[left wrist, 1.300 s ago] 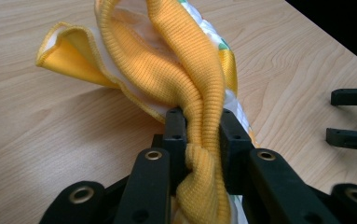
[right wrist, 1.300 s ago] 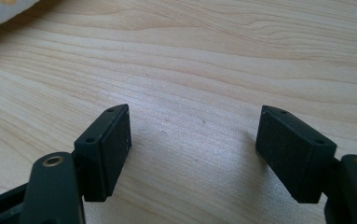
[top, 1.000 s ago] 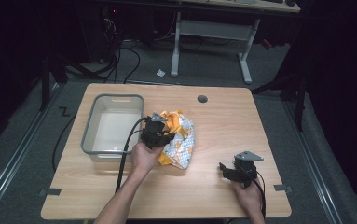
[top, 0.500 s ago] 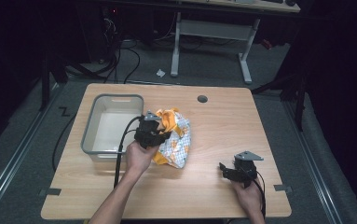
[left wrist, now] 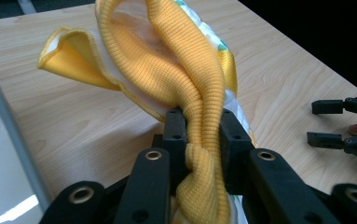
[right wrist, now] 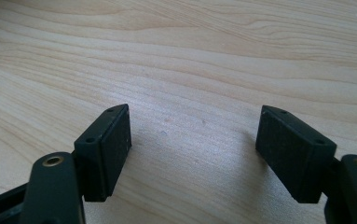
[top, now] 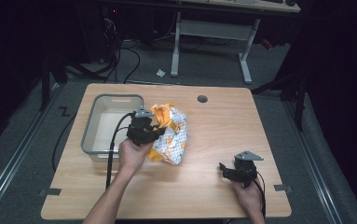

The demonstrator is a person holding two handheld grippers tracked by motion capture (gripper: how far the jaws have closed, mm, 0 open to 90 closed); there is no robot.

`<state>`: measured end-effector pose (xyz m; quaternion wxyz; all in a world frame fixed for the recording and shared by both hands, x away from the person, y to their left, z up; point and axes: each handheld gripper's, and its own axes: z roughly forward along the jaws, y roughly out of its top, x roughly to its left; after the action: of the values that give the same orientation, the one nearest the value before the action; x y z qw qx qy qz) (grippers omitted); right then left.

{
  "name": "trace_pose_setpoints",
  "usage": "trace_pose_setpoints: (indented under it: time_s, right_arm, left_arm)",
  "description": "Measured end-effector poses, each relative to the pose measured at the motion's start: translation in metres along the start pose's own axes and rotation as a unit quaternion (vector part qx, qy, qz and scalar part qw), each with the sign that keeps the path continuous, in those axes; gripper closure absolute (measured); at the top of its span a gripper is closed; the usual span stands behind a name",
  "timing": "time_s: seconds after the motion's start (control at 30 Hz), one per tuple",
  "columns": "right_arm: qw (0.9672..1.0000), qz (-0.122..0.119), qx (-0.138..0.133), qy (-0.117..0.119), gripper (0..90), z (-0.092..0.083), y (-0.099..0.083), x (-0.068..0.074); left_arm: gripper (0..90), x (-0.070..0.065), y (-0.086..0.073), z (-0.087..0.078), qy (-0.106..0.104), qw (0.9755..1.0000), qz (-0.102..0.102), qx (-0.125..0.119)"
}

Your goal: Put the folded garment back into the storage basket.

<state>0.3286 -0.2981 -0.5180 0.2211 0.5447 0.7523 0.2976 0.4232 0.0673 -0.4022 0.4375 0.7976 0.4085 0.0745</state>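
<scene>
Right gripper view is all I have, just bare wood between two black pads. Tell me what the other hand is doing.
Observer: The left gripper is shut on the yellow ribbed edge of a garment.
Operator: Say where that garment sits.
Observer: In the high view it lies bunched mid-table, just right of a grey bin.
Operator: Report the bin's contents.
Observer: The part of its floor that shows has nothing on it; the left gripper hides a corner.
Operator: Place my gripper.
Observer: The right gripper is near the table's front right, jaws open, apart from the garment.

Crumpled yellow-trimmed patterned cloth (top: 169,135), one ribbed edge lifted, beside the bin (top: 92,140).
</scene>
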Motion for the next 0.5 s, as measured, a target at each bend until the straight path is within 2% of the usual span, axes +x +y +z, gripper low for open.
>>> trace_pose_setpoints:
  time_s: [0.3,0.37,0.5]
  right_arm:
    - [1.0,0.0,0.0,0.0,26.8,0.0,0.0,0.0]
    - [1.0,0.0,0.0,0.0,26.8,0.0,0.0,0.0]
    - [1.0,0.0,0.0,0.0,26.8,0.0,0.0,0.0]
  left_arm:
    - [76.6,0.007,0.007,-0.017,0.01,0.9998,0.002,-0.015]
    - [76.6,0.012,0.007,-0.021,0.007,0.9997,-0.007,-0.021]
    - [76.6,0.016,0.007,-0.024,0.01,0.9996,-0.011,-0.024]
